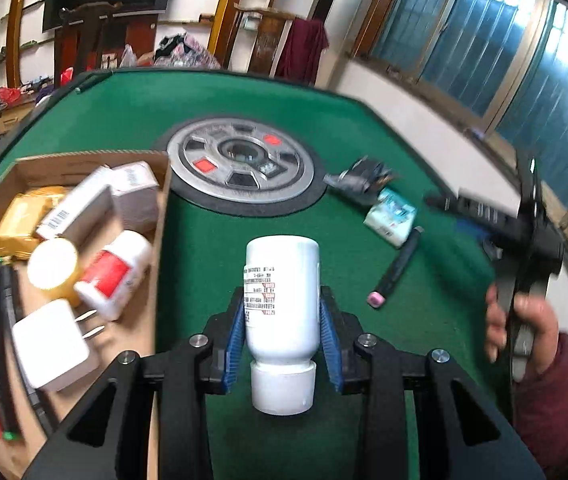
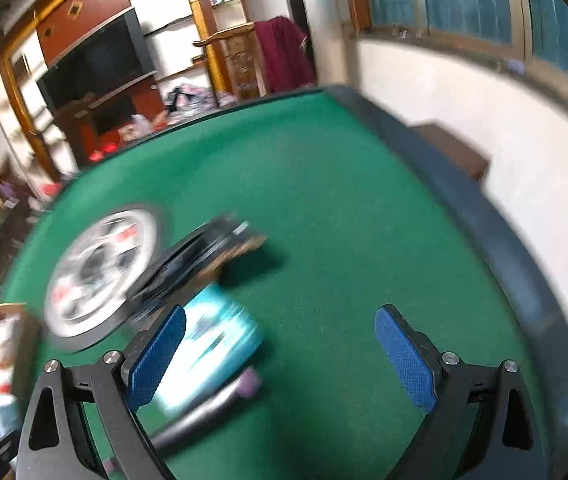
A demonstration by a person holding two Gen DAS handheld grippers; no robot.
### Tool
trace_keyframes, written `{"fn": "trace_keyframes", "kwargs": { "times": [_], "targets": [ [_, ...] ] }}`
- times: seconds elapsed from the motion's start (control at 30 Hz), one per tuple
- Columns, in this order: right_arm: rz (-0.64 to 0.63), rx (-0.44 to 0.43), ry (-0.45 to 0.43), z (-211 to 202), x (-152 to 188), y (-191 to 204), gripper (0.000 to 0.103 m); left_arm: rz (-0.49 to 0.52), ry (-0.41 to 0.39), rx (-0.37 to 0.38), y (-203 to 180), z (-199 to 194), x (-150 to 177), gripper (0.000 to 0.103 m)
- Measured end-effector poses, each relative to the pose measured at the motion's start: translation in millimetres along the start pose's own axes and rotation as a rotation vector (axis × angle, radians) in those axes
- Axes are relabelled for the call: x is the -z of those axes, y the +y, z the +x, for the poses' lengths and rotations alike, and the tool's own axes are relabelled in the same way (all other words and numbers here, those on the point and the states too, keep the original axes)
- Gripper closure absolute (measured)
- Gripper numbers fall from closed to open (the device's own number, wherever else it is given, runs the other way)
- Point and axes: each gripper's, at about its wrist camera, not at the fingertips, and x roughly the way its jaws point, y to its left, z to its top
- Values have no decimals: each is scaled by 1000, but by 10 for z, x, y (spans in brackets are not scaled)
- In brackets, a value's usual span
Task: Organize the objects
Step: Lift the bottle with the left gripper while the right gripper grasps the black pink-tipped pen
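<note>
far left of the left wrist view sits the cardboard box [image 1: 83, 168], crowded with a white charger [image 1: 49, 350], a red-labelled bottle [image 1: 113, 274], a yellow-lidded jar [image 1: 52, 266] and small cartons. moving to the centre, the left gripper [image 1: 281, 338] has its jaws closed partway onto the white bottle [image 1: 281, 300], blue pads pressed against both sides of the body just above the neck, cap toward the camera, base pointing out over the green table [image 1: 211, 256]. it looks like light, rigid plastic with a smooth, slippery wall, so this mid-body pinch seems sensible; a hold on the narrower cap would likely let it swing. it hangs just right of the box wall, and a drop-in looks close. further right lie a dark pouch [image 1: 360, 180], a teal tissue pack [image 1: 390, 216] and a black pen [image 1: 398, 266], then at the right edge a hand [image 1: 524, 328] carrying the other tool. in the right wrist view the right gripper [image 2: 279, 354] has its jaws standing wide with nothing between them, the blurred teal pack just behind its left pad; that one should be soft and squashy.
</note>
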Motion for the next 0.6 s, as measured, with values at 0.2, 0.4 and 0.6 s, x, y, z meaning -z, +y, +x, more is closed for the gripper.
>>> {"fn": "trace_keyframes", "kwargs": {
  "times": [0.2,0.4,0.6],
  "targets": [
    [-10,-54,177,85,428,356,6,-34,-62,53,149,-323,88,70],
    [-156,164,153,319,362,792,15,-65,-101,54,319,-524,195,70],
    [-217,173,78,231,463,776,34,-96,-111,33,496,-608,253,70]
  ]
}}
